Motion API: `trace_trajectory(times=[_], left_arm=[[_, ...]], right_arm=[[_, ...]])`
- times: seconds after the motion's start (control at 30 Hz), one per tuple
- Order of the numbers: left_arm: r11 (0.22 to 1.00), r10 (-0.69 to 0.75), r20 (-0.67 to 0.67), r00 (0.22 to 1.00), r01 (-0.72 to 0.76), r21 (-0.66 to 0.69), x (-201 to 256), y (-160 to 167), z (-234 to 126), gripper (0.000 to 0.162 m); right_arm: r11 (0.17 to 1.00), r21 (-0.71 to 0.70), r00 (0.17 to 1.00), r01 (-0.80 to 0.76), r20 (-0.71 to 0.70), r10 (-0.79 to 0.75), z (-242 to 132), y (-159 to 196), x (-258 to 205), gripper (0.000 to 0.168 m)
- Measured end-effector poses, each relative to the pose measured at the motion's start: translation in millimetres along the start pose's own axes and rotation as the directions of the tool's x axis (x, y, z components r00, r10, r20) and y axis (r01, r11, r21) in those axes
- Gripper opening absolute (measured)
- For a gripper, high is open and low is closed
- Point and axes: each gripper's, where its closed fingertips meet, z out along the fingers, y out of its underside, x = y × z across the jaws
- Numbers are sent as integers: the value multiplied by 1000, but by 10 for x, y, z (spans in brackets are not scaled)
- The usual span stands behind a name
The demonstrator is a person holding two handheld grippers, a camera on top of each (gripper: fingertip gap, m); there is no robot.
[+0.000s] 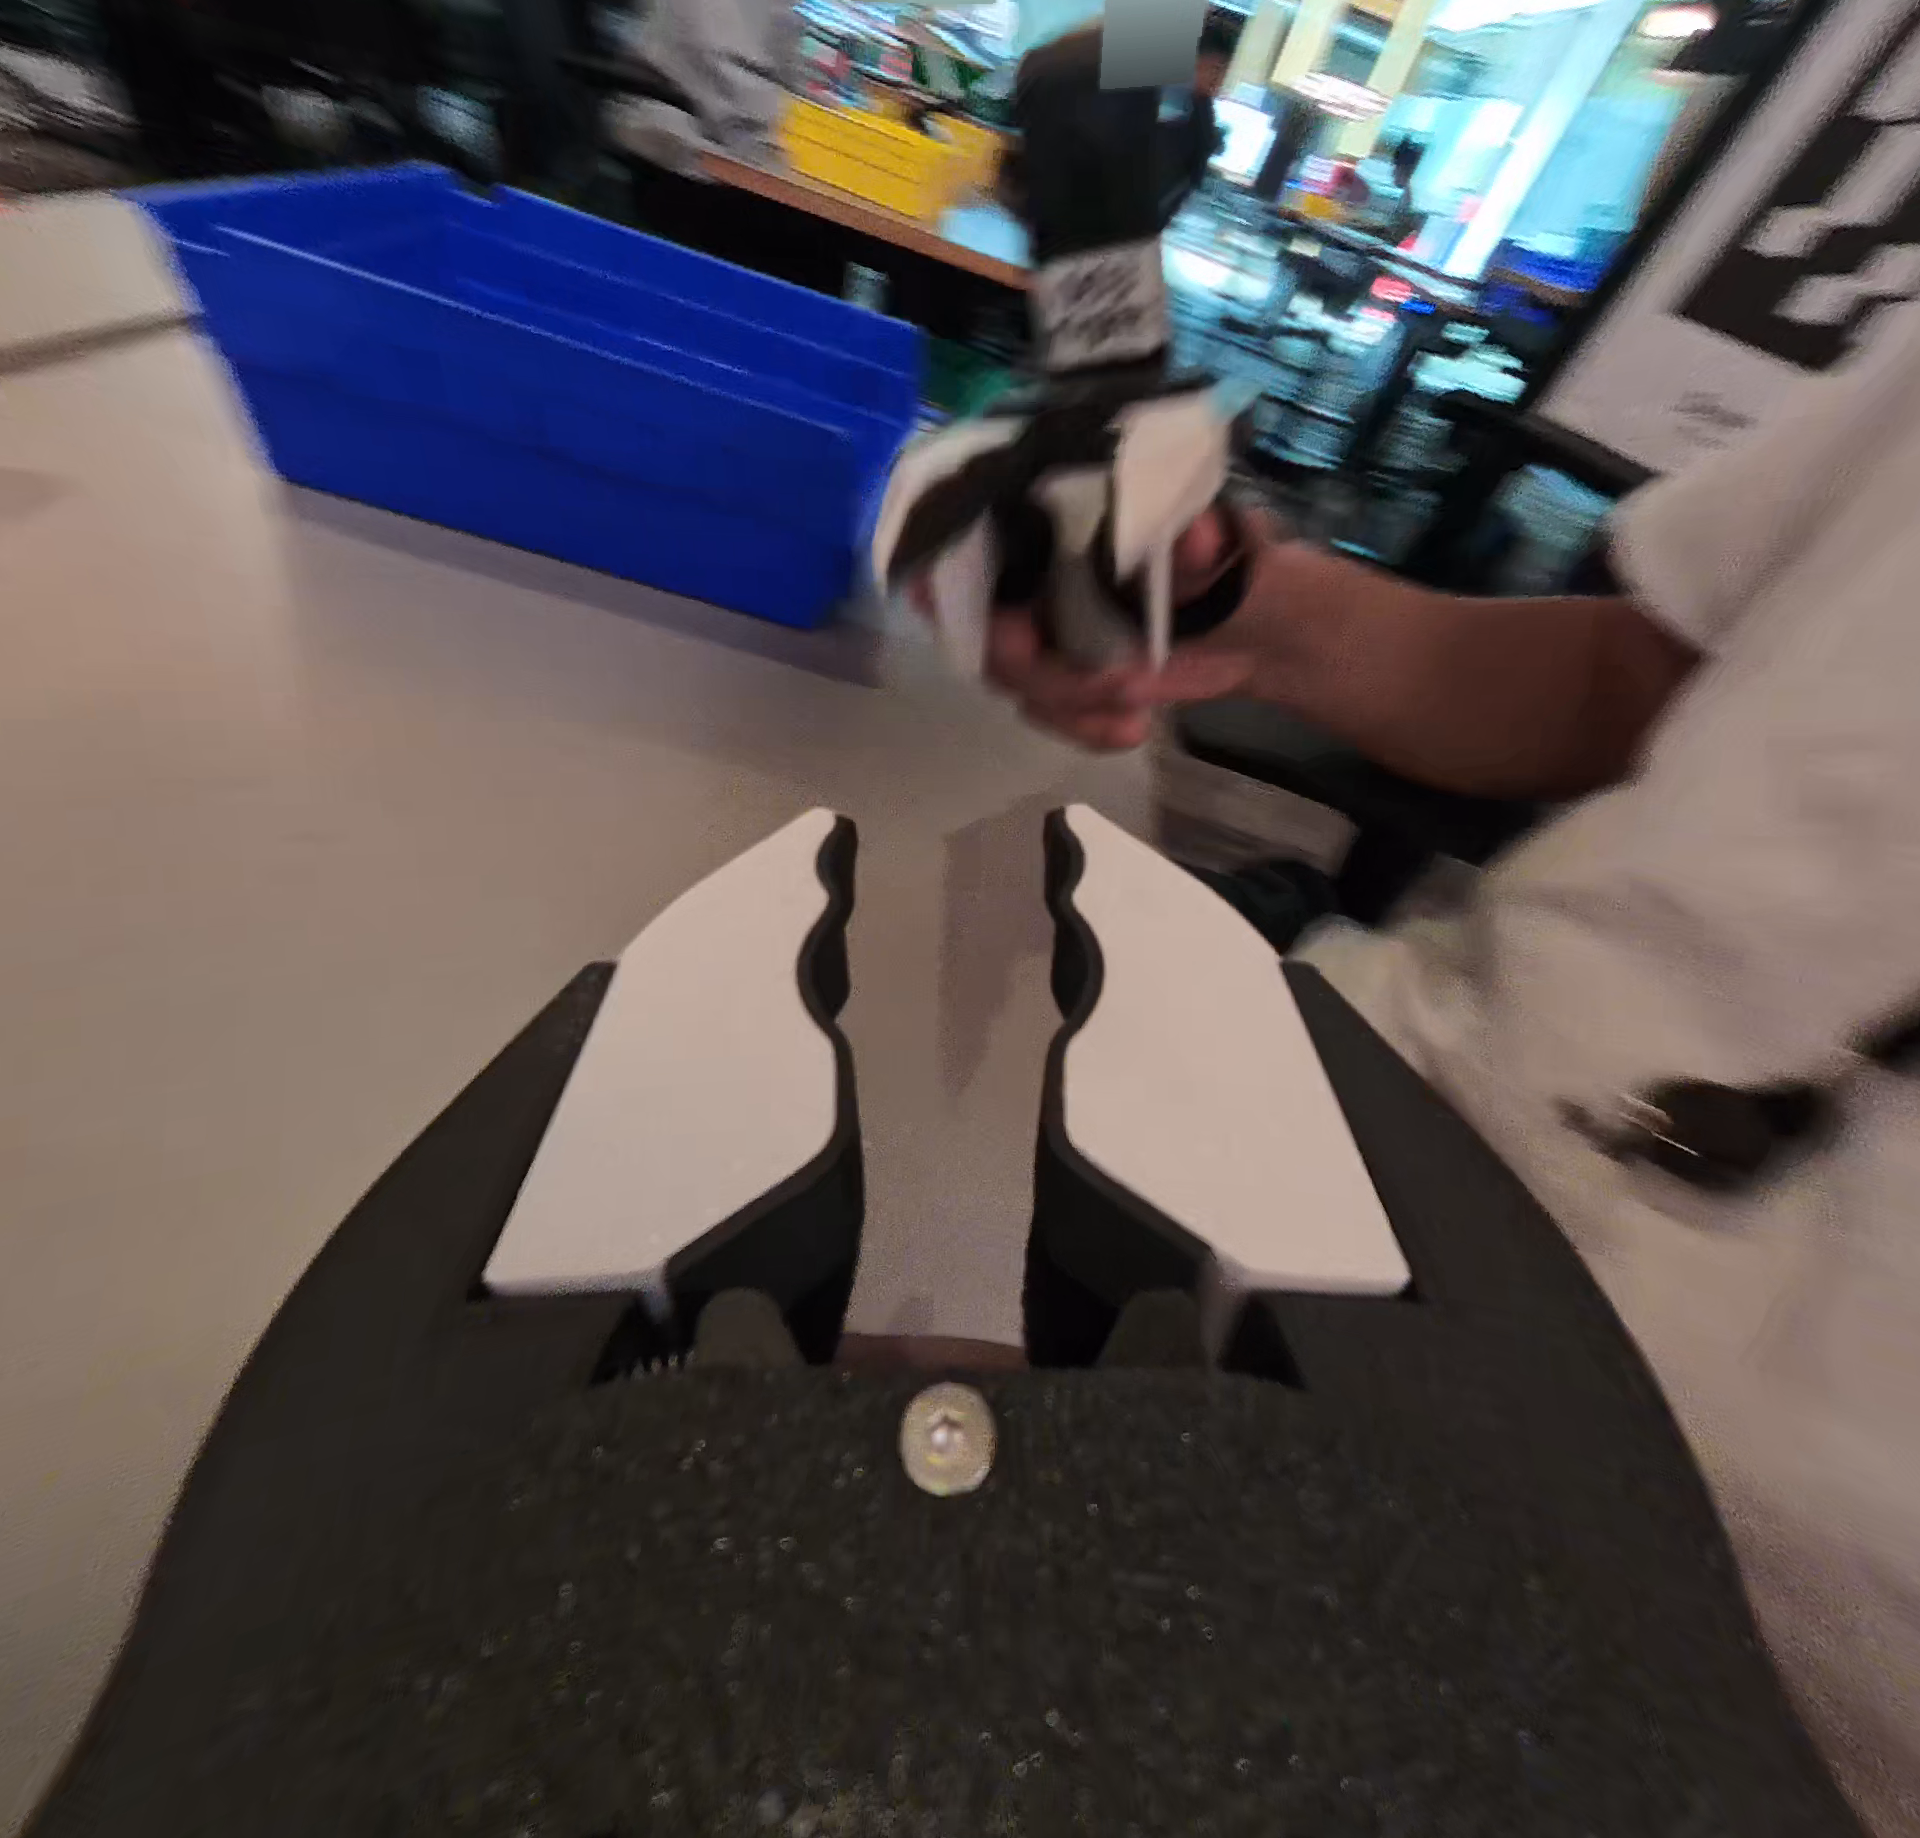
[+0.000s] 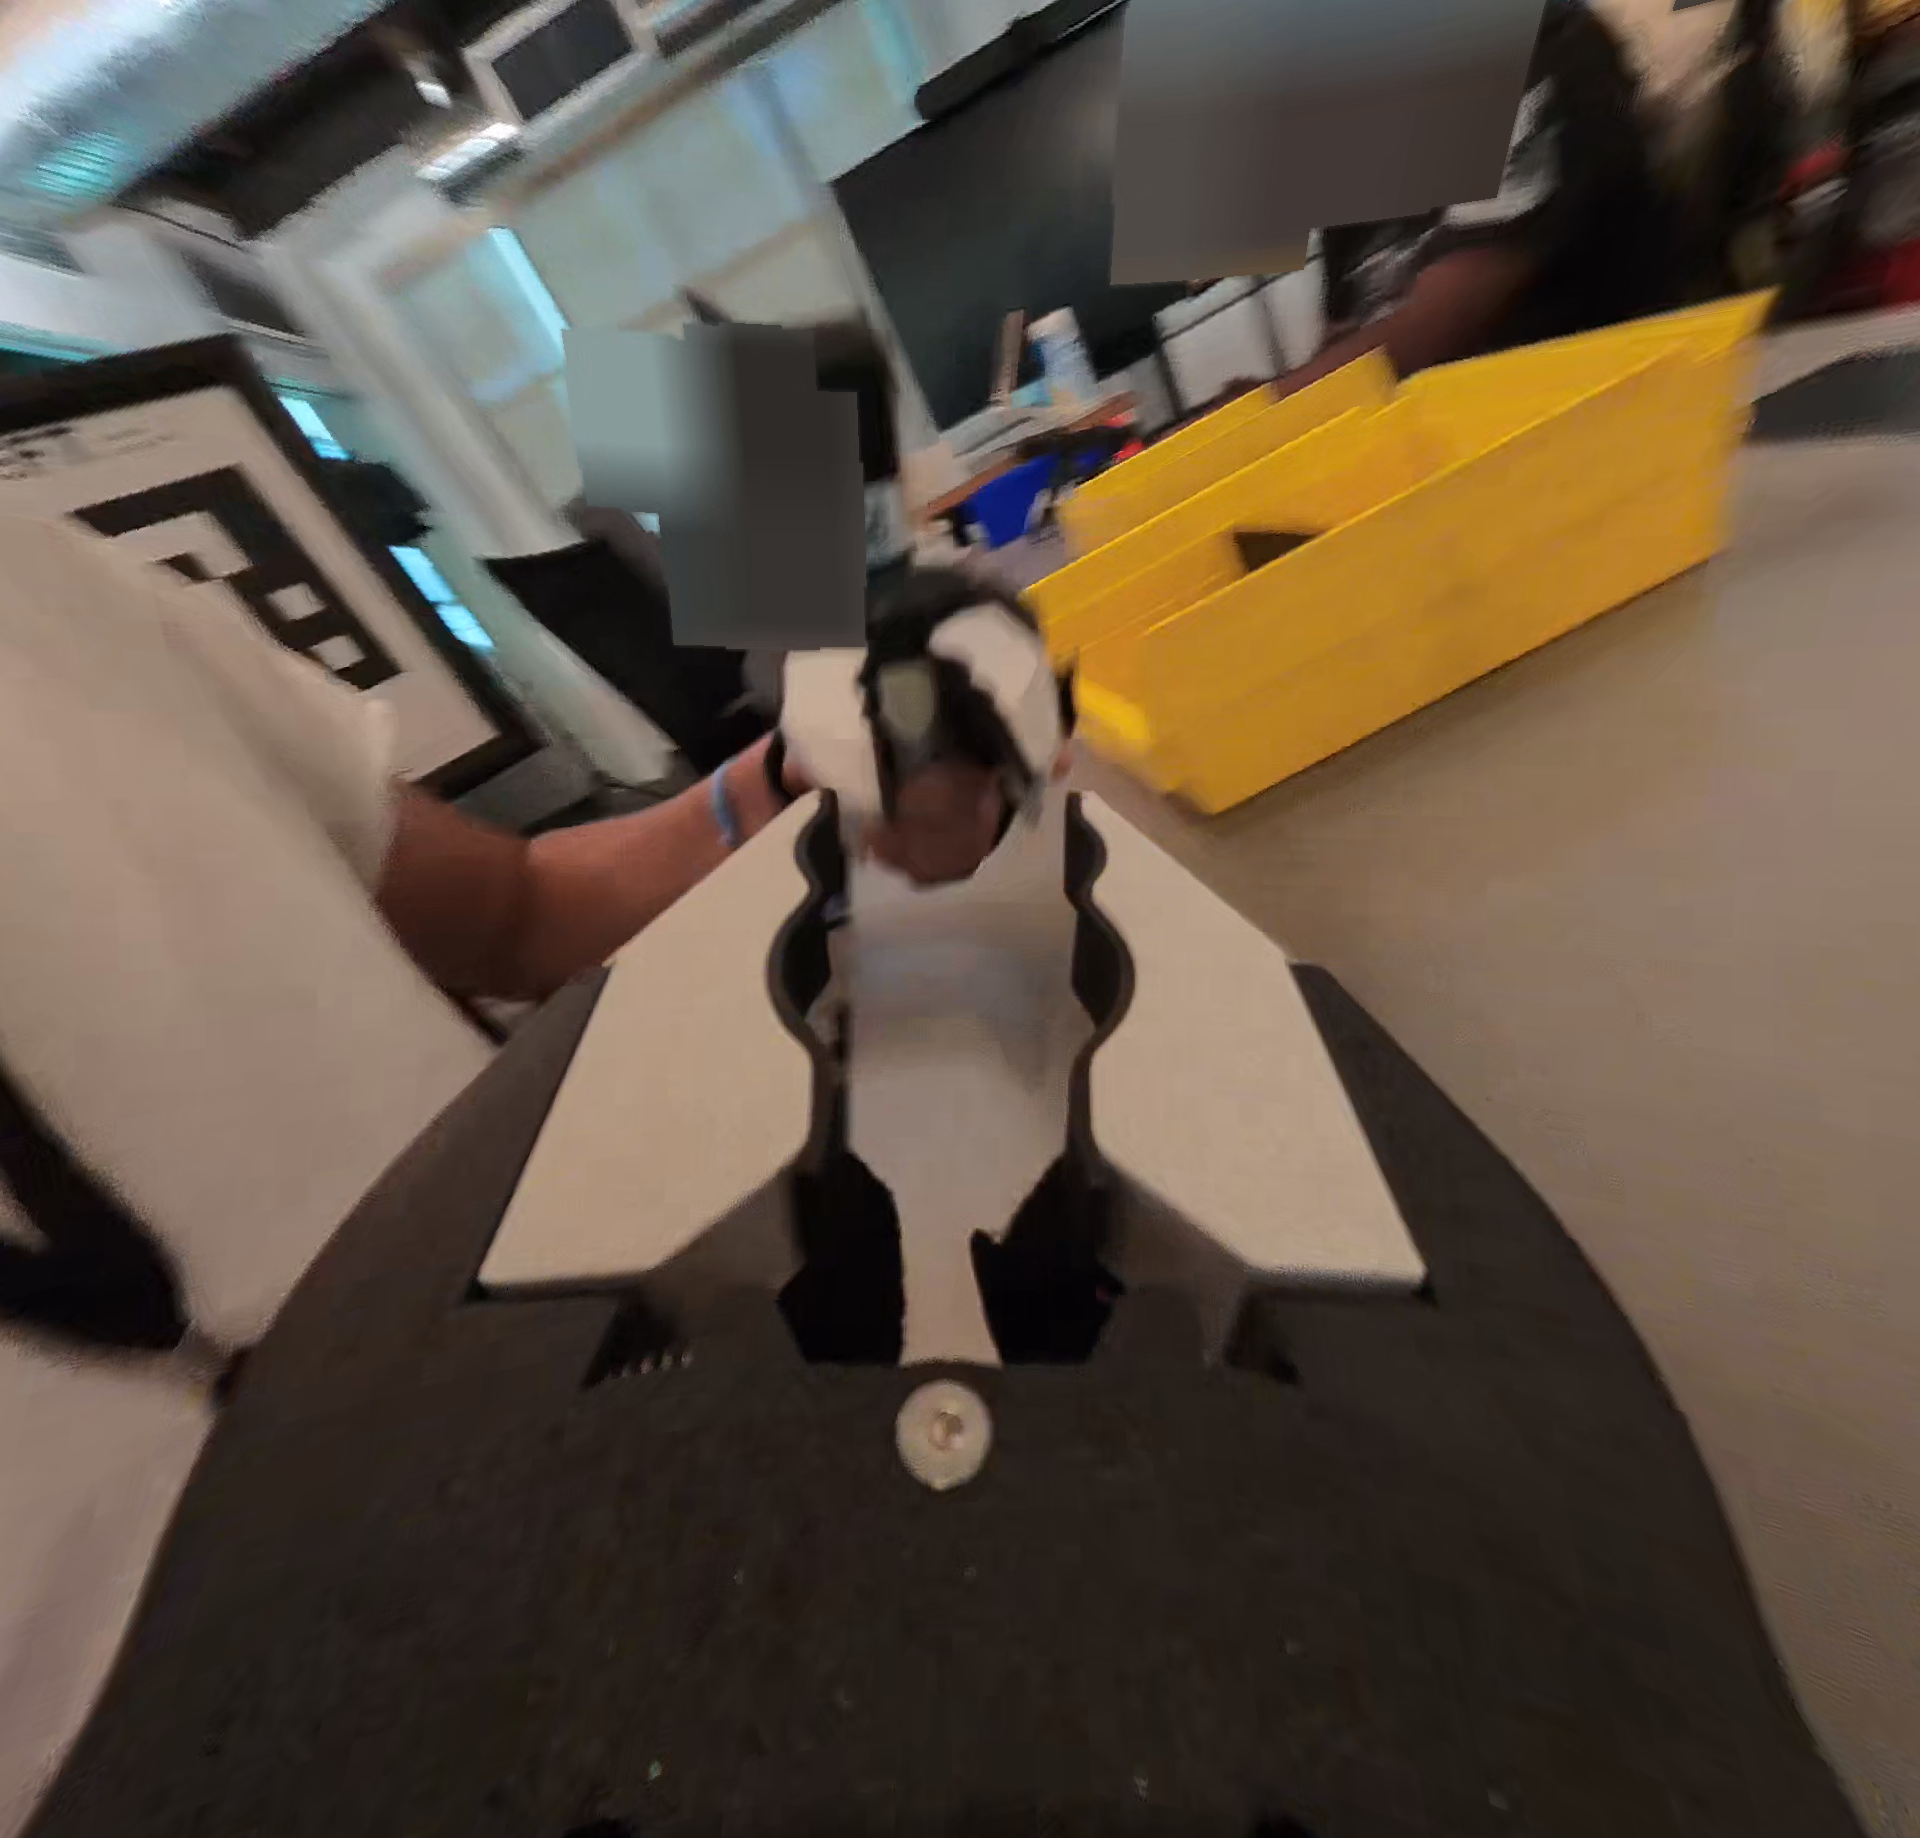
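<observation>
The left hand-held gripper [image 1: 951, 832] hangs over a pale counter [image 1: 312, 853] with its jaws released, a clear gap between the white fingers [image 1: 717, 1040] and nothing held. Ahead and to its left a blue bin [image 1: 540, 406] sits on the counter, well apart from the fingertips, with bare surface open between them. Ahead and to the right the other gripper shows blurred in a person's hand [image 1: 1091, 666], near the counter's edge, where a white sleeve [image 1: 1714, 749] comes in.

The right hand-held gripper [image 2: 948, 812] is likewise released, its jaws parted and empty. To its left the counter ends at the person's white shirt [image 2: 187, 853] and forearm [image 2: 540, 895]. Straight ahead the left gripper appears, smeared by motion, near its fingertips. To the right a yellow bin [image 2: 1403, 583] stands on the counter [image 2: 1558, 957], apart from the gripper, with open surface beyond. Behind lie blurred desks, screens and windows.
</observation>
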Motion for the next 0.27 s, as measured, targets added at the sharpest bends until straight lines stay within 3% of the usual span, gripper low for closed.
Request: trace_trajectory(times=[0.07, 0.17, 0.27], left_arm=[[997, 8, -26, 1000, -10, -81, 40, -76, -267, 35], [974, 112, 163, 980, -76, -213, -214, -166, -893, 38], [872, 217, 386, 897, 0, -490, -708, 41, -1578, 36]], right_arm=[[1000, -15, 999, 2, 45, -2, 82, 263, -95, 43], [991, -74, 994, 111, 9, -110, 54, 371, -38, 43], [992, -75, 993, 100, -58, -105, -11, 370, 180, 43]])
